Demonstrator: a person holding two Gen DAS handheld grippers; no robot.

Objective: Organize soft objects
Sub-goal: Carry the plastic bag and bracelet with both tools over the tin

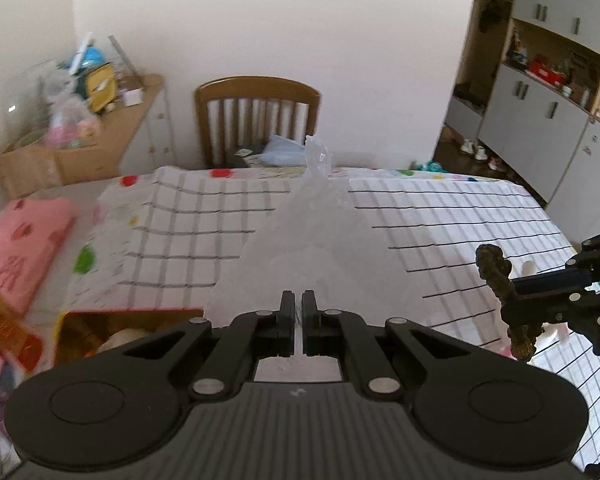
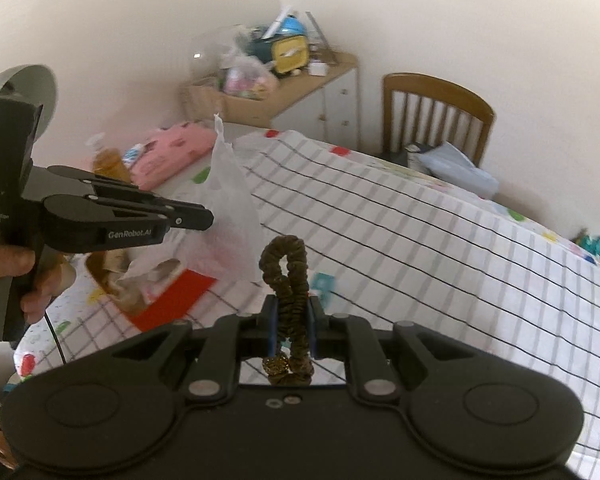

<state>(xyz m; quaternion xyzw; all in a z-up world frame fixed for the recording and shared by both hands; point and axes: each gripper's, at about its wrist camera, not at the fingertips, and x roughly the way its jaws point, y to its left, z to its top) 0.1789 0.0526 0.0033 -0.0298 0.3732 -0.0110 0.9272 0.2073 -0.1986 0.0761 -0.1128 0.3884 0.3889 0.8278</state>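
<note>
My left gripper (image 1: 298, 300) is shut on a thin translucent plastic bag (image 1: 315, 248) and holds it up over the table; the bag's twisted top points away from me. The same bag (image 2: 232, 196) and the left gripper (image 2: 204, 216) show in the right wrist view, above an open red and gold box (image 2: 168, 292). My right gripper (image 2: 292, 312) is shut on a brown scrunchie (image 2: 288, 268) that loops above the fingers. The scrunchie (image 1: 499, 280) and right gripper (image 1: 515, 300) show at the right of the left wrist view.
The table has a white checked cloth (image 1: 459, 220). The open box (image 1: 112, 328) lies at its near left, and a pink folded cloth (image 1: 24, 240) lies further left. A wooden chair (image 1: 256, 116) stands at the far side, a cluttered sideboard (image 1: 112, 120) behind.
</note>
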